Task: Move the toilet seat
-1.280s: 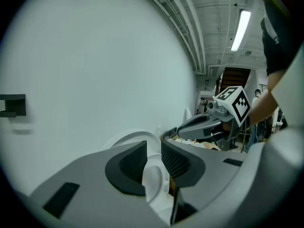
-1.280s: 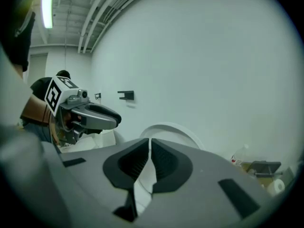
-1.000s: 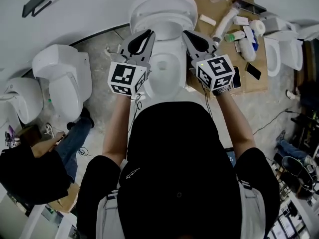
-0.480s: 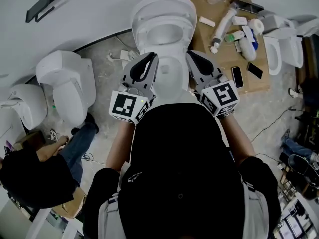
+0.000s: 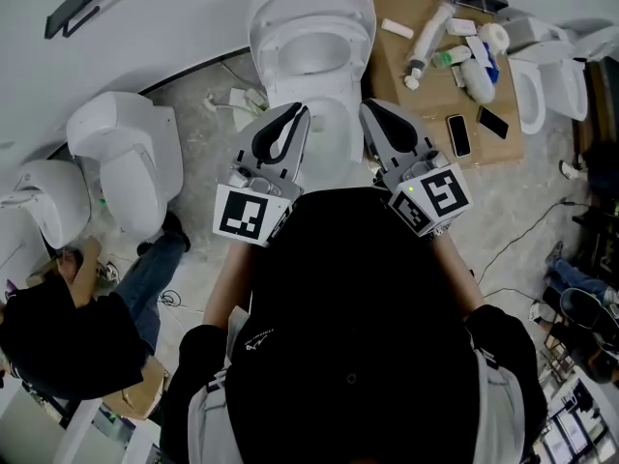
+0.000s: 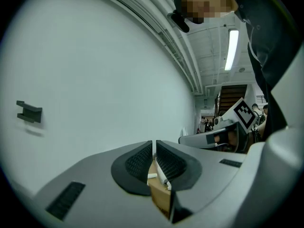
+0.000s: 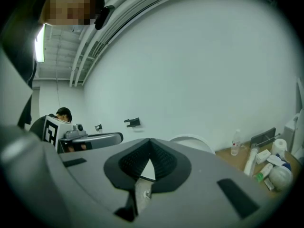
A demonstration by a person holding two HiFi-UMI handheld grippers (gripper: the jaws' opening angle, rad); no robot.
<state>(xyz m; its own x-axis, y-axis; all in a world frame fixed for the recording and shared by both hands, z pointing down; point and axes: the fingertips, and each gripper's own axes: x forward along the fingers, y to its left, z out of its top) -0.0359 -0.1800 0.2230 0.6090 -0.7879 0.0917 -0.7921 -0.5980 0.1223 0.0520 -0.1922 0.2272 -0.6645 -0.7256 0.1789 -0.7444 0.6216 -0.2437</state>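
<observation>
The white toilet (image 5: 329, 138) stands against the wall straight ahead of me. Its seat (image 5: 311, 17) shows as an oval ring at the far end and looks raised; its top edge (image 7: 191, 140) rises past the right jaws in the right gripper view. My left gripper (image 5: 298, 114) hangs over the toilet's left side and my right gripper (image 5: 368, 109) over its right side. Both are shut on nothing and touch nothing. The left gripper (image 6: 154, 144) points up at the bare wall. The right gripper (image 7: 150, 140) points at the wall above the seat.
Two more toilets (image 5: 126, 158) stand at the left and one (image 5: 542, 80) at the right. A cardboard sheet (image 5: 430, 104) beside the toilet holds bottles, tubes and phones. A person (image 5: 58, 327) crouches at lower left. A black bracket (image 5: 73, 8) sits on the wall.
Both grippers have drawn back toward me from the seat's sides, and they stay shut. The toilet has not moved.
</observation>
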